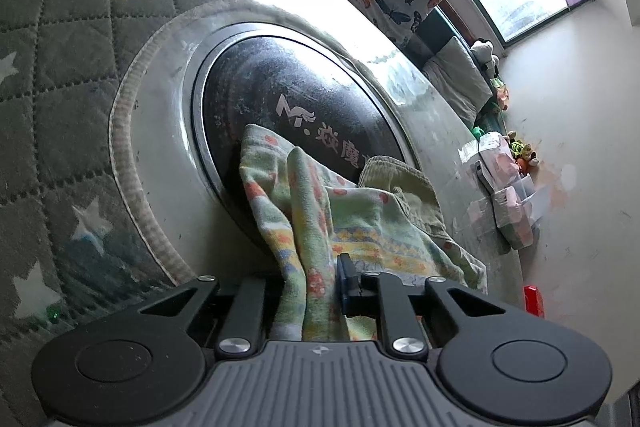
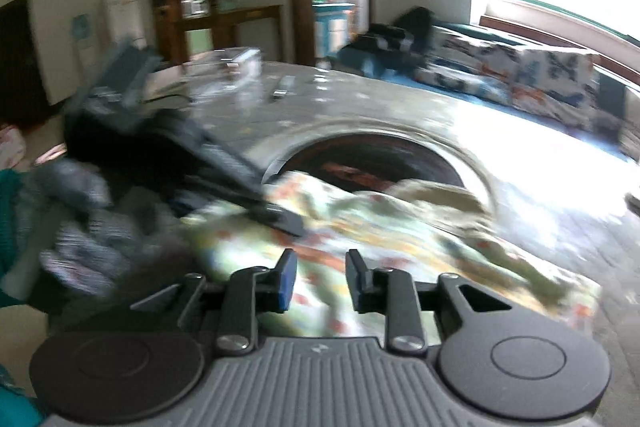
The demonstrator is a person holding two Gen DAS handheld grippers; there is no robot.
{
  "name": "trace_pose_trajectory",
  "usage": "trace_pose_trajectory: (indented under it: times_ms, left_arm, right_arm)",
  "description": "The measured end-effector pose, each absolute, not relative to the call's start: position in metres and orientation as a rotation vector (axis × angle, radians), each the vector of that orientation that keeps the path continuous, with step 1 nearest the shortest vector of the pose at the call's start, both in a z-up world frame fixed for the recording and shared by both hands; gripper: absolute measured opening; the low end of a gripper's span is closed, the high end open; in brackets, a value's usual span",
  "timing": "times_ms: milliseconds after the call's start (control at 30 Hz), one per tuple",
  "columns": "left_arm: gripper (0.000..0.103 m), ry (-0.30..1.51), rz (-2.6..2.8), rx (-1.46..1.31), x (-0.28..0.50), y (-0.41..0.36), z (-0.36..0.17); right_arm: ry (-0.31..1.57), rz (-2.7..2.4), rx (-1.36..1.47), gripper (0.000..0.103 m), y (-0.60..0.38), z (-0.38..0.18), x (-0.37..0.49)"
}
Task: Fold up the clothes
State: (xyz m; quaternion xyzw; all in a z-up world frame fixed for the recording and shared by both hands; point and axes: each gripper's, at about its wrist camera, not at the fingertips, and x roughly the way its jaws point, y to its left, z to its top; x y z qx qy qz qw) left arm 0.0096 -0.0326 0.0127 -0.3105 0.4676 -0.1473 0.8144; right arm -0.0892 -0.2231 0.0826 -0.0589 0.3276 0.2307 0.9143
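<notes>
Green patterned cloth is pinched by the left gripper; the right gripper is spread above it. Grasping step; next, a second edge must be caught.

Soft printed cloth garment – on a glossy black disc – quilted matt table cover.

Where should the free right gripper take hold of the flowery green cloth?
Likely the loose edge of the flowery cloth lying flat toward the table's near right, coming in low from that side. The left gripper already pinches the raised bunched fold, so a far corner spreads it.
</notes>
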Motion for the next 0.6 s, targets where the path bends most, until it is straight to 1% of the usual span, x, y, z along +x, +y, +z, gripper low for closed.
trace_pose_trajectory:
  times_ms: [67, 133, 200, 400, 600]
  left_arm:
    - [0.018, 0.995, -0.313, -0.657, 0.010, -0.033, 0.013]
    - [0.017, 0.992, -0.313, -0.648, 0.010, -0.034, 0.013]
    - [0.017, 0.988, -0.312, -0.638, 0.009, -0.035, 0.014]
    - [0.018, 0.983, -0.309, -0.615, 0.009, -0.038, 0.015]
    - [0.018, 0.981, -0.305, -0.603, 0.009, -0.039, 0.016]
  right_arm:
    - [0.682, 0.412, -0.108, 0.043, -0.238, 0.078, -0.082]
    - [0.694, 0.344, -0.087, 0.044, -0.257, 0.072, -0.078]
    - [0.702, 0.263, -0.057, 0.047, -0.277, 0.065, -0.070]
    - [0.723, 0.094, 0.052, 0.047, -0.333, 0.048, -0.054]
    - [0.709, 0.007, 0.089, 0.047, -0.355, 0.043, -0.054]
